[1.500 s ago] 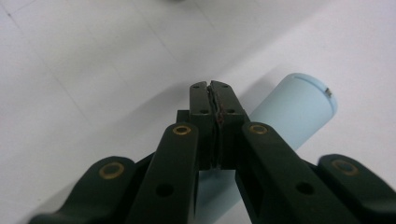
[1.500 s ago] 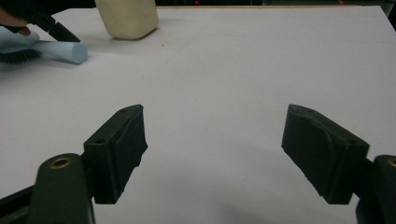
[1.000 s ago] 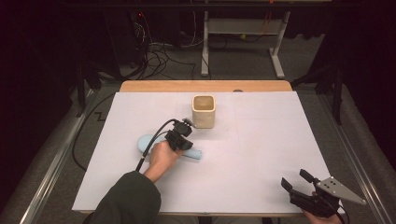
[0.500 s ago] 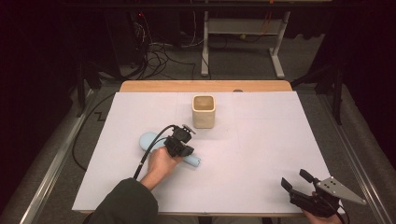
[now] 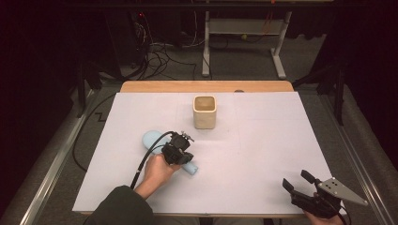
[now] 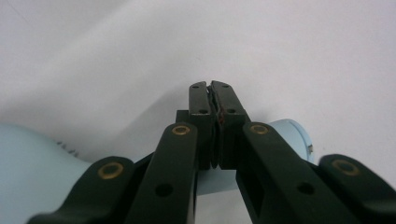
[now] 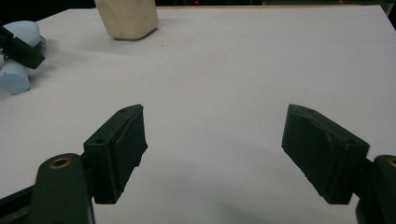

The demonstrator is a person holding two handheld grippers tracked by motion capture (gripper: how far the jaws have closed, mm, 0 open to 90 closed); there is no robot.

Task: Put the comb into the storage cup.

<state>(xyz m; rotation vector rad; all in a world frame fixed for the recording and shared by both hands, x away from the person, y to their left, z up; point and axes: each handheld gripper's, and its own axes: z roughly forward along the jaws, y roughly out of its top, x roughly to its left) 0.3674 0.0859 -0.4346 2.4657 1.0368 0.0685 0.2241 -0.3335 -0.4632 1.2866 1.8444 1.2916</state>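
A light blue object (image 5: 151,139) with a broad rounded end and a narrow stub end lies on the white table cover (image 5: 263,140), left of centre. My left gripper (image 5: 184,151) hovers over its narrow part, pointing down. In the left gripper view its jaws are pressed together, the left gripper (image 6: 212,91) tips reaching past the blue object (image 6: 32,163) over bare cover. A cream square cup (image 5: 205,111) stands upright behind it. My right gripper (image 5: 296,182) rests at the near right corner, wide open; in its own view nothing lies between the right gripper (image 7: 215,149) pads.
The right gripper view shows the cup (image 7: 126,18) at far left, with the blue object (image 7: 14,77) and the left gripper (image 7: 21,49) at the left edge. A wooden table edge (image 5: 206,86) runs along the back. Cables and a stand lie on the floor beyond.
My left hand and gripper have drawn a little toward the near edge over the blue object, whose narrow end has shifted slightly with them. The right gripper has stayed put.
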